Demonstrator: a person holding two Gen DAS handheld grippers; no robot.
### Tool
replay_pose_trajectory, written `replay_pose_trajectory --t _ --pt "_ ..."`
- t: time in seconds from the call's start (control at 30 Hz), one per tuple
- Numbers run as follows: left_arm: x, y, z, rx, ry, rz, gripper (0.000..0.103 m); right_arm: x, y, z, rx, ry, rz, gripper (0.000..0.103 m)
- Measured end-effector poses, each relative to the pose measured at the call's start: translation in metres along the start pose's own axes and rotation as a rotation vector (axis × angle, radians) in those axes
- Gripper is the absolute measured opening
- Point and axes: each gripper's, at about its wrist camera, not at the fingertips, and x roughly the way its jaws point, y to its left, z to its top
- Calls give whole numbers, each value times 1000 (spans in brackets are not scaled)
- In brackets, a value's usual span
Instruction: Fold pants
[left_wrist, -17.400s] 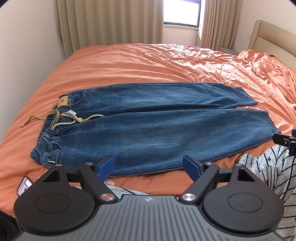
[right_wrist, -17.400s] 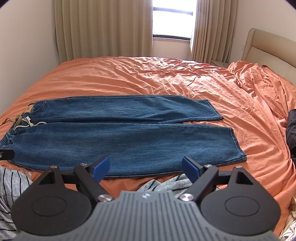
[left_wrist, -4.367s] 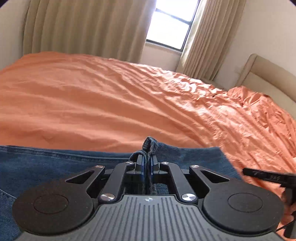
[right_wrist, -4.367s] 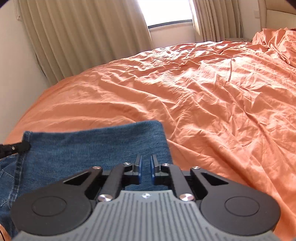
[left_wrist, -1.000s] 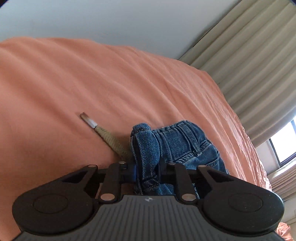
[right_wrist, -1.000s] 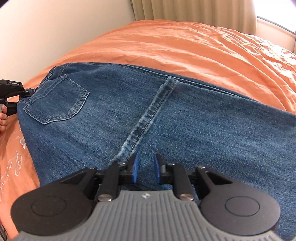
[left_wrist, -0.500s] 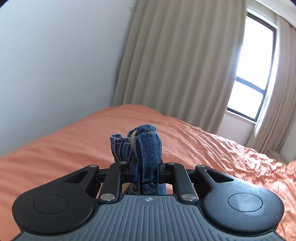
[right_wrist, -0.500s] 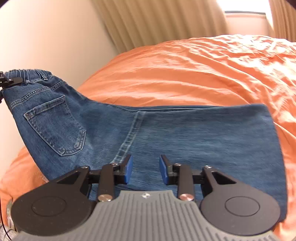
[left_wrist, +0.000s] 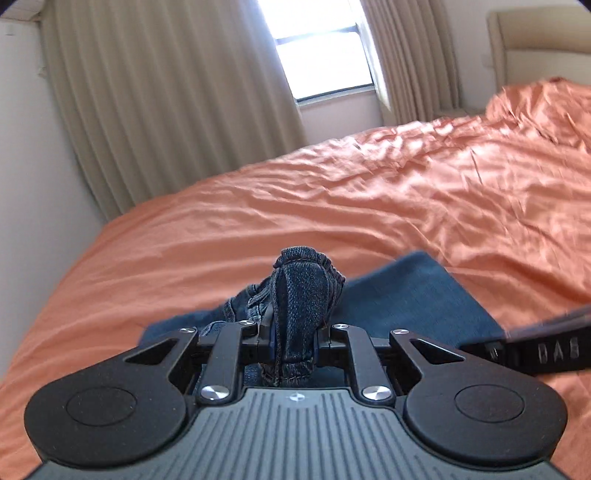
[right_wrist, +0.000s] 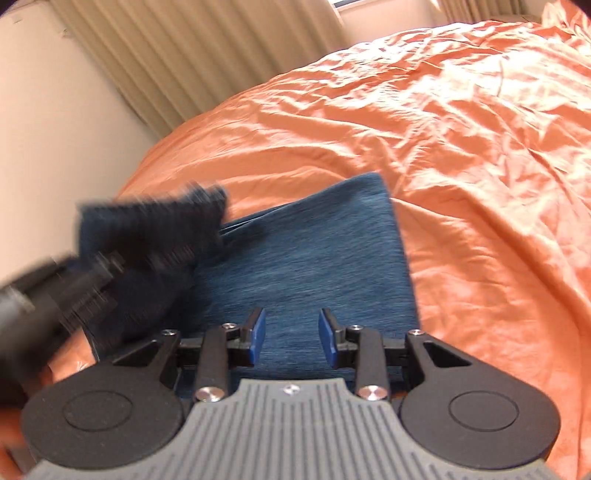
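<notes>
The blue denim pants (right_wrist: 314, 258) lie folded on the orange bed. My left gripper (left_wrist: 293, 338) is shut on the bunched waistband (left_wrist: 301, 291) and holds it above the folded legs (left_wrist: 406, 295). In the right wrist view the left gripper (right_wrist: 122, 258) is a dark blur at the left, over the pants. My right gripper (right_wrist: 291, 336) is open and empty, its blue pads (right_wrist: 258, 334) just above the near part of the folded denim. The right gripper also shows as a black bar (left_wrist: 535, 350) at the right of the left wrist view.
The orange bed sheet (left_wrist: 406, 206) is wrinkled and spreads far and right. Beige curtains (left_wrist: 166, 110) and a window (left_wrist: 321, 51) stand behind the bed. A white wall (right_wrist: 55, 147) is at the left. A beige headboard (left_wrist: 535, 48) is at the far right.
My left gripper has carried the waistband to the right, over the folded legs. My right gripper has opened wider and now sits over the narrower folded stack.
</notes>
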Motion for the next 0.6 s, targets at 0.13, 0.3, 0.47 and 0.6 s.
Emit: replay_pose_trajectory --t 0.13,0.3,0.47,0.6 --pt "-7 -14 -31 -24 170 -113 21 5 -16 4 62 12 -11 30" --pt "10 11 -30 -222 302 -371 55 8 -17 8 69 18 18 30" --pt "18 46 -31 -432 338 -600 61 11 -20 9 106 28 81 31" --pt "7 71 -25 -487 285 -629 61 16 -24 11 169 35 167 36"
